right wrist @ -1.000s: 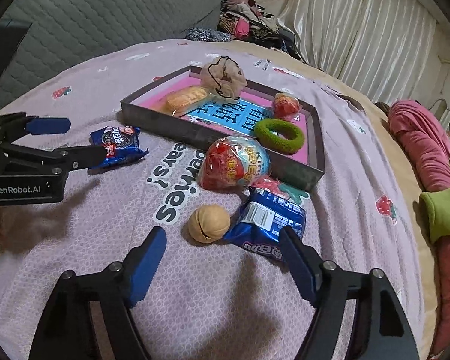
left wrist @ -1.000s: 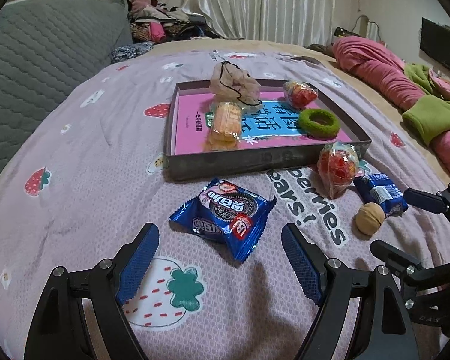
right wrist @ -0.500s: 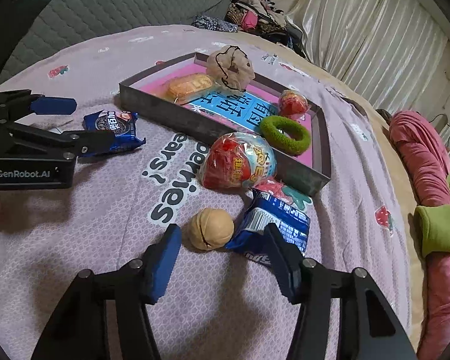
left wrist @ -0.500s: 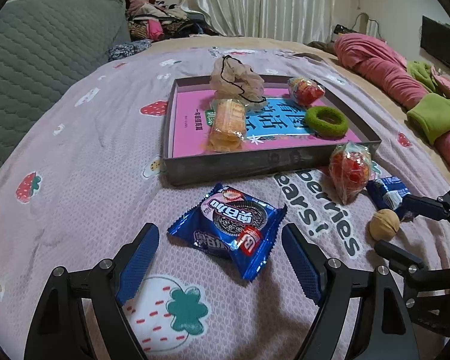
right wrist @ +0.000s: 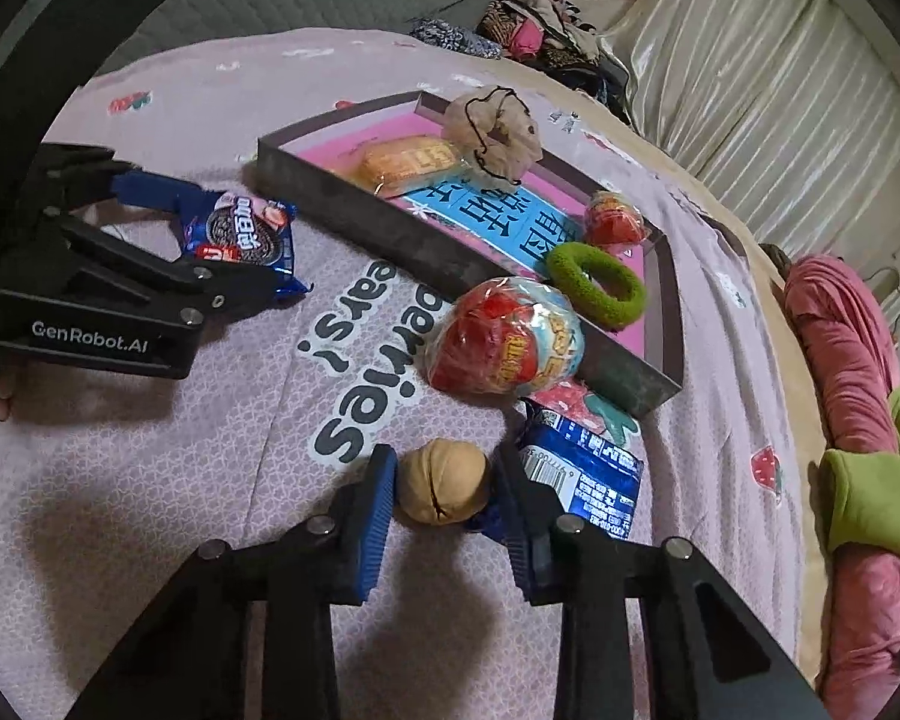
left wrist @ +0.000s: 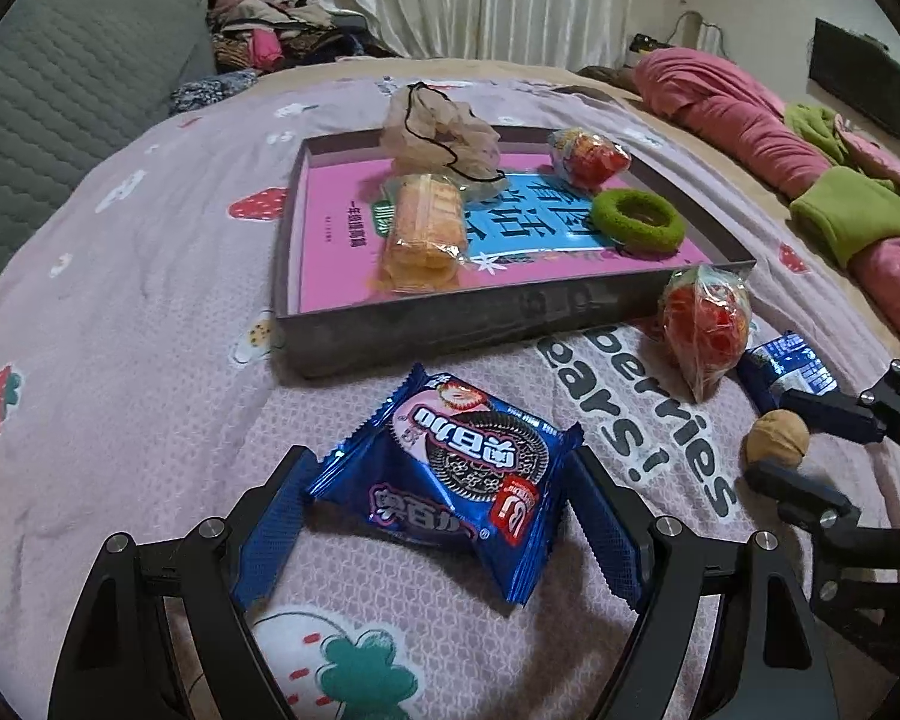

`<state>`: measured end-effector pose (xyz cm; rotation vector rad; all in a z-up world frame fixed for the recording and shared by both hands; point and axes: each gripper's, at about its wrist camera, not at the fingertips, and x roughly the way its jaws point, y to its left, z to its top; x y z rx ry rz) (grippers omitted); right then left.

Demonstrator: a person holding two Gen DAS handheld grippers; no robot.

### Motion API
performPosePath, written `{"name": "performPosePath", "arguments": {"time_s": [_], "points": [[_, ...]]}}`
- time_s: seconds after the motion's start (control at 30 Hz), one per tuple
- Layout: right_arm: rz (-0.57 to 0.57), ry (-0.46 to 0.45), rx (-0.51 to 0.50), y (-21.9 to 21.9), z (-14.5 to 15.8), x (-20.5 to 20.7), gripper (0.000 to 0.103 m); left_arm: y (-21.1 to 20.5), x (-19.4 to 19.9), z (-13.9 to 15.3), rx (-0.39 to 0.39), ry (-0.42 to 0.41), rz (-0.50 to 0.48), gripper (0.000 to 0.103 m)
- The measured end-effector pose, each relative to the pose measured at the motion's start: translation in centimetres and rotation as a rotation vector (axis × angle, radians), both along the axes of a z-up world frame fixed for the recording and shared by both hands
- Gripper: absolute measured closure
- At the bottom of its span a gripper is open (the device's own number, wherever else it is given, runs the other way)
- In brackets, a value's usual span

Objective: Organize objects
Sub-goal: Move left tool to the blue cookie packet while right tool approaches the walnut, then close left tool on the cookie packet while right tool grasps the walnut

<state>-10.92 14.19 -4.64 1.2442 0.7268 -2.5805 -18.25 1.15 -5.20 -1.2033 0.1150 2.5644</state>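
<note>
While both jaws stand parted and neither has closed on anything, each gripper is lined up on its own target on the bed [left wrist: 120,276]. The left gripper [left wrist: 444,531] straddles the blue cookie packet [left wrist: 450,474], whose crinkled ends lie just at the blue pads. The right gripper [right wrist: 447,501] brackets the walnut [right wrist: 443,482], its pads just beside the shell on either side; whether they touch it yet cannot be told.

To do this step well, the right jaws should probably close squarely across the walnut's widest part, since a hard round shell is likely to squirt out of an off-centre pinch. The left jaws would do better gripping the packet's body than its thin sealed edges, and gently, as the biscuits inside may crack.

The tray [left wrist: 468,318] with the pink lining sits beyond, and already holds a wafer pack [left wrist: 423,234], a crumpled net pouch [left wrist: 438,126], a green hair tie [left wrist: 636,219] and a small red wrapped snack [left wrist: 588,150]. A red candy bag [right wrist: 504,342] leans against the tray's near corner, and a second blue packet [right wrist: 582,474] lies touching the right gripper's outer finger; it may get dragged along. The tray's raised wall must be cleared when carrying anything in.
</note>
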Motion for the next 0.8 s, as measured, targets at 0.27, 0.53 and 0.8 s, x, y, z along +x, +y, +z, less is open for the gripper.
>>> {"name": "performPosePath", "arguments": {"time_s": [0.27,0.53,0.8], "points": [[-0.004,-0.023,-0.080,0.9,0.4,-0.3,0.069,0.2,-0.1,-0.2,0.030,-0.006,-0.025,0.039],[-0.005,-0.027,-0.116,1.0,0.8,0.2,0.069,0.2,0.2,0.0,0.037,-0.002,-0.033,0.050],[0.005,-0.033,-0.140,0.9,1.0,0.5,0.069,0.1,0.6,0.5,0.041,0.008,-0.029,0.052]]}}
